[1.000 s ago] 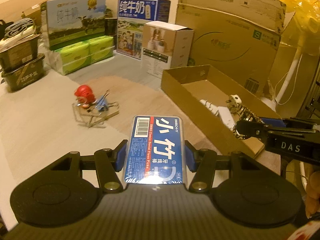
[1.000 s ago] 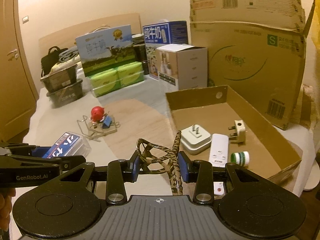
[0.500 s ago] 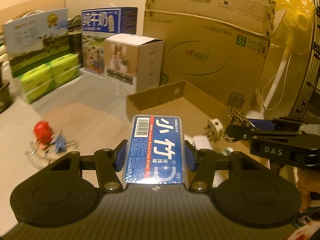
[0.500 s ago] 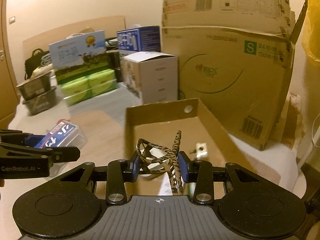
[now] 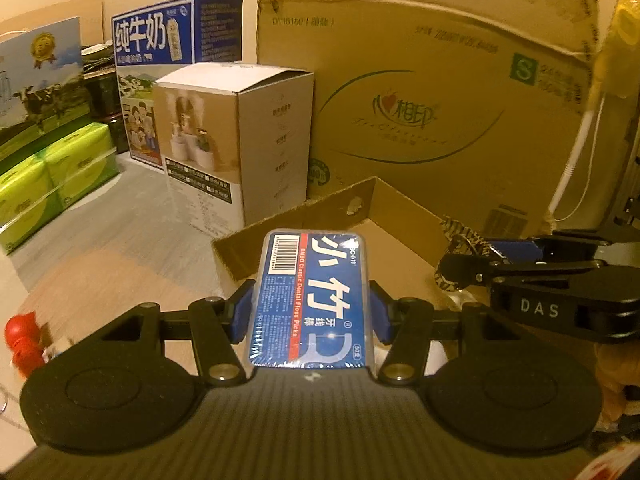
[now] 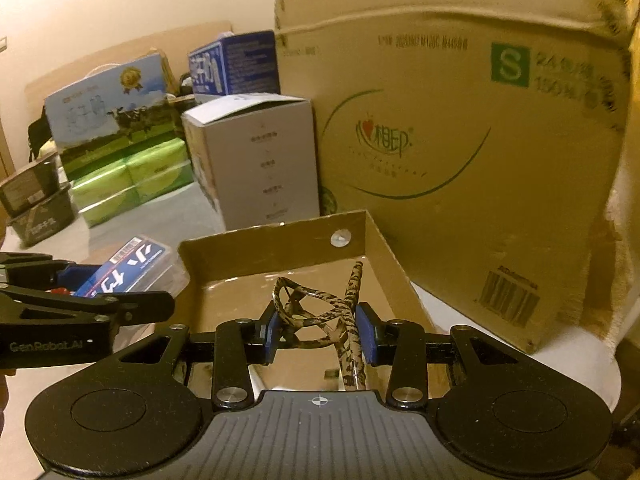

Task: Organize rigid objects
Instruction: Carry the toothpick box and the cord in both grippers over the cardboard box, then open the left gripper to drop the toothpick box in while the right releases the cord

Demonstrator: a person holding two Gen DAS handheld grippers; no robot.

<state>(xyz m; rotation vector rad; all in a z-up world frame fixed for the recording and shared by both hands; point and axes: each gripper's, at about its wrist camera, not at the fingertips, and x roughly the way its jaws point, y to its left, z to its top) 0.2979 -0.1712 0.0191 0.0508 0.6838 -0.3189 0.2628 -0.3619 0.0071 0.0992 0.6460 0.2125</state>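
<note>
My left gripper (image 5: pixel 310 306) is shut on a clear dental floss pick box with a blue label (image 5: pixel 312 300), held above the near left corner of an open shallow cardboard box (image 5: pixel 296 220). My right gripper (image 6: pixel 318 330) is shut on leopard-print glasses (image 6: pixel 320 308), held over the inside of the same cardboard box (image 6: pixel 280 248). The floss box also shows at the left in the right wrist view (image 6: pixel 132 266). The right gripper with the glasses (image 5: pixel 460 240) shows at the right in the left wrist view. The cardboard box's floor is mostly hidden by the grippers.
A tall brown carton (image 6: pixel 460 140) stands right behind the shallow box. A white product box (image 5: pixel 240 136), a blue milk carton (image 5: pixel 176 48) and green tissue packs (image 5: pixel 52 176) stand at the back left. A red toy (image 5: pixel 20 340) lies at the far left.
Both grippers have moved forward and to the right, from over the table to over the shallow cardboard box. The plugs in the box have passed out of sight under the grippers. Both grips are unchanged.
</note>
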